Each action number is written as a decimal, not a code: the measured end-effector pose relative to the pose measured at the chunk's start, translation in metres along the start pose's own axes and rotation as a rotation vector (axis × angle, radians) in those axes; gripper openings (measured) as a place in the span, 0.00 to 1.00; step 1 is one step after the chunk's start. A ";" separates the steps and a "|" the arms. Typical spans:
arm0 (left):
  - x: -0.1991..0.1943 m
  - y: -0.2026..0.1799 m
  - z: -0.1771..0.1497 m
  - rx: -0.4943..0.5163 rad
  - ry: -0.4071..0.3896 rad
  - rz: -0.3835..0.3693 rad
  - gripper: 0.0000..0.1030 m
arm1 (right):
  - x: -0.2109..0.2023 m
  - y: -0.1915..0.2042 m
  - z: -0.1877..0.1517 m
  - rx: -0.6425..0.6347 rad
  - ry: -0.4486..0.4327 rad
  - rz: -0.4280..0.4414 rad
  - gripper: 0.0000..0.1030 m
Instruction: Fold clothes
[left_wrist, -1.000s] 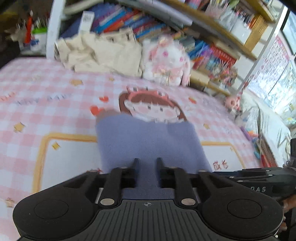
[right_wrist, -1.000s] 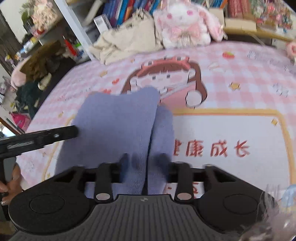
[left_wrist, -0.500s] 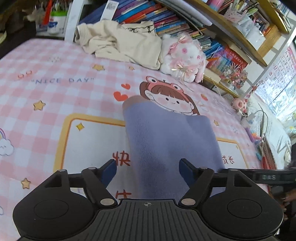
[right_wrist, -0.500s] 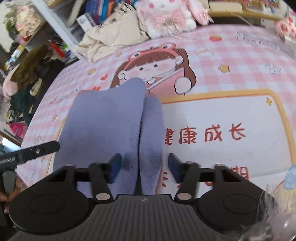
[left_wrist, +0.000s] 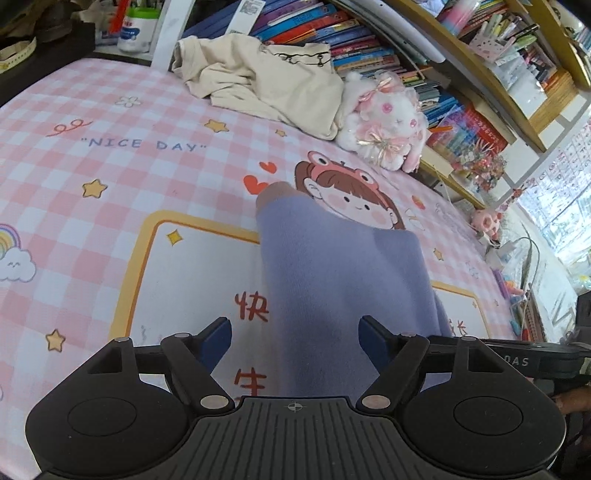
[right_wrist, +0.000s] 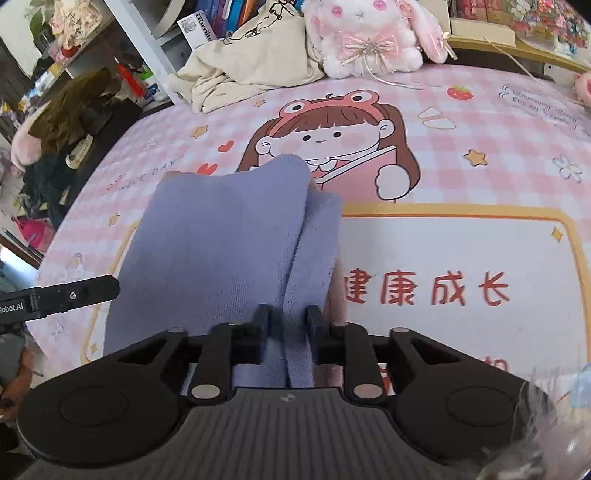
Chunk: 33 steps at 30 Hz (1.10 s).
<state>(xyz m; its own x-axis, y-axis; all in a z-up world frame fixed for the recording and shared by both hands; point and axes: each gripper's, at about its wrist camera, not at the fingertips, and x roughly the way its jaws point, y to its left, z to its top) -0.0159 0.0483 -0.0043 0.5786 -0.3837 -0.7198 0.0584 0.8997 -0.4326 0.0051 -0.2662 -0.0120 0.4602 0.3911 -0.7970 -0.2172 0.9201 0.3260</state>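
Note:
A lavender knit garment (left_wrist: 340, 266) lies folded lengthways on the pink checked cartoon sheet (left_wrist: 110, 166). My left gripper (left_wrist: 295, 341) is open, its blue-padded fingers standing wide on either side of the garment's near end without pressing it. In the right wrist view the same garment (right_wrist: 221, 240) shows a raised fold along its right side. My right gripper (right_wrist: 289, 325) is shut on that fold at the near edge. Each gripper's body shows in the other's view: the right gripper (left_wrist: 517, 360) and the left gripper (right_wrist: 66, 295).
A crumpled beige garment (left_wrist: 266, 81) and a white plush rabbit (left_wrist: 384, 122) sit at the sheet's far edge, below crowded bookshelves (left_wrist: 369, 48). A dark heap of clothes (right_wrist: 74, 110) lies beyond the left edge. A person's fingers (right_wrist: 11, 387) hold the left gripper.
My left gripper's jaws have opened wide off the lavender garment. My right gripper's jaws have closed onto the garment's fold. The garment stays put.

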 end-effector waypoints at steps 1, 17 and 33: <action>0.000 0.000 0.000 -0.004 0.004 0.003 0.76 | -0.002 -0.001 0.000 -0.001 -0.001 0.000 0.36; 0.014 0.012 -0.005 -0.177 0.053 -0.059 0.76 | 0.007 -0.030 0.002 0.113 0.077 0.077 0.57; 0.035 0.011 -0.002 -0.253 0.085 -0.088 0.75 | 0.017 -0.032 -0.002 0.166 0.103 0.147 0.52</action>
<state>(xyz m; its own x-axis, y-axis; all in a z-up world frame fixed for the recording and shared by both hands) 0.0032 0.0446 -0.0352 0.5094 -0.4839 -0.7116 -0.1054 0.7856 -0.6097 0.0179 -0.2896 -0.0368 0.3425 0.5244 -0.7795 -0.1268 0.8479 0.5147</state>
